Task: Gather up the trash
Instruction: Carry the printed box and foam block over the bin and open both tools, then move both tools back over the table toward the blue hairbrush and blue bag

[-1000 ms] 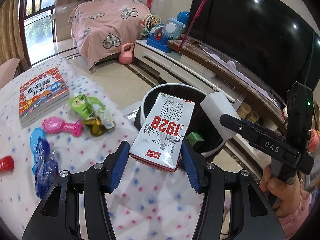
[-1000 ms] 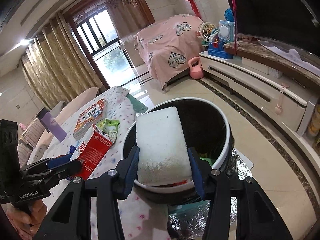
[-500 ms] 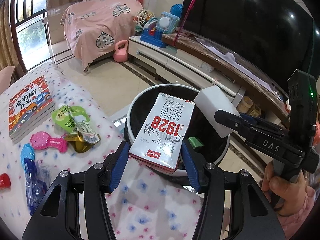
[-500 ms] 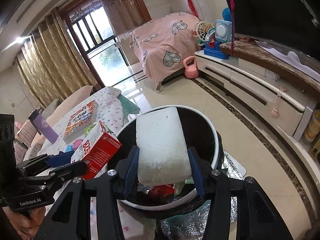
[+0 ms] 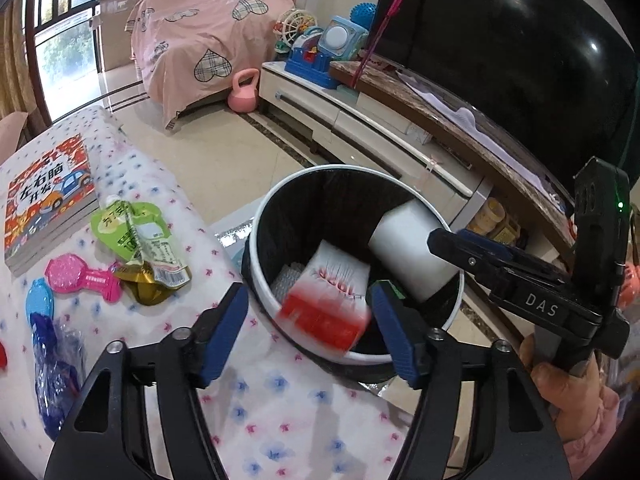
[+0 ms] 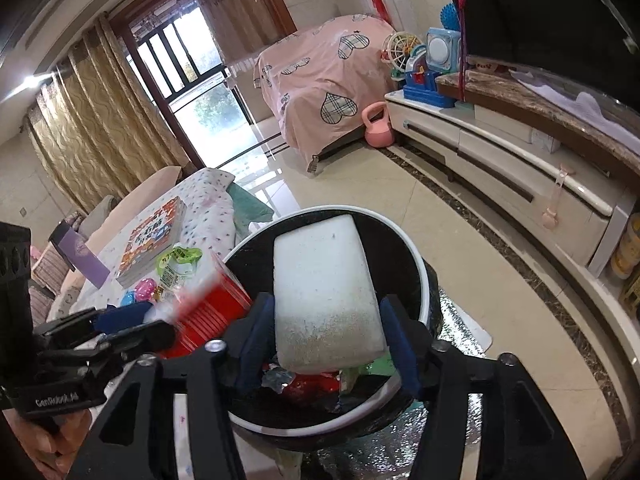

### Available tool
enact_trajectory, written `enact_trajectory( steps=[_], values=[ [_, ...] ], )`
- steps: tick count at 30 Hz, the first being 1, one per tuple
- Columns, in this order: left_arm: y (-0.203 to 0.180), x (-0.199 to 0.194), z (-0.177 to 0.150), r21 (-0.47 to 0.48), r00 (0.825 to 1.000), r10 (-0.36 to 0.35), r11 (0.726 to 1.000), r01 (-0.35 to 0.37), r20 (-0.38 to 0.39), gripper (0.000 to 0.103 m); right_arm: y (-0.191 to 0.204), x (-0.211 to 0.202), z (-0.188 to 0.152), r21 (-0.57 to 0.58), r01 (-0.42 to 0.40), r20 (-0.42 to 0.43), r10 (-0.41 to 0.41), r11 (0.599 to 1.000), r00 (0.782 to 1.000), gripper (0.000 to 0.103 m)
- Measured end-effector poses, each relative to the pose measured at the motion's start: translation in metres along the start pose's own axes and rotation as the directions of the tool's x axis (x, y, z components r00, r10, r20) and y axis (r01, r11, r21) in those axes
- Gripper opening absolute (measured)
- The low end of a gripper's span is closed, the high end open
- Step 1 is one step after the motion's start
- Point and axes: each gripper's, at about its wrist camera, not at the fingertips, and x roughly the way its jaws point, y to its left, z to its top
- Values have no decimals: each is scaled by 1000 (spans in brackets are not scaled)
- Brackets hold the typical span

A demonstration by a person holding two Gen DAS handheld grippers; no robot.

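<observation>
The left gripper (image 5: 308, 320) has its jaws spread; the red-and-white carton (image 5: 326, 306), blurred, sits loose between them over the bin (image 5: 256, 240). The right gripper (image 6: 326, 336) pinches a white foam block (image 6: 324, 292) by its side faces above the same bin. Both look light; the foam is probably soft and crushable. On the table (image 5: 280, 420) to the left lie a green pouch (image 5: 132, 232), a pink toy (image 5: 76, 276), a blue wrapper (image 5: 52, 360) and a book (image 5: 48, 196); nothing blocks the bin's mouth.
</observation>
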Motion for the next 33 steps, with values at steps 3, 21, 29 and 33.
enact_trajectory(
  steps=[3, 21, 29, 33],
  values=[
    [5, -7, -6, -19, 1000, -4, 1000, 5, 10, 70, -2, -4, -2, 14, -1, 13, 1, 1000, 1000, 73],
    [84, -85, -92, -227, 994, 78, 972, -60, 71, 71, 61, -16, -34, 0, -125, 30, 125, 992, 992, 88],
    [127, -108, -132, -318, 989, 135, 942, -110, 58, 72, 100, 2, -60, -13, -178, -38, 178, 984, 983, 96],
    [150, -115, -148, -361, 985, 165, 922, -138, 45, 72, 119, 9, -72, -24, -204, -76, 202, 979, 976, 96]
  ],
)
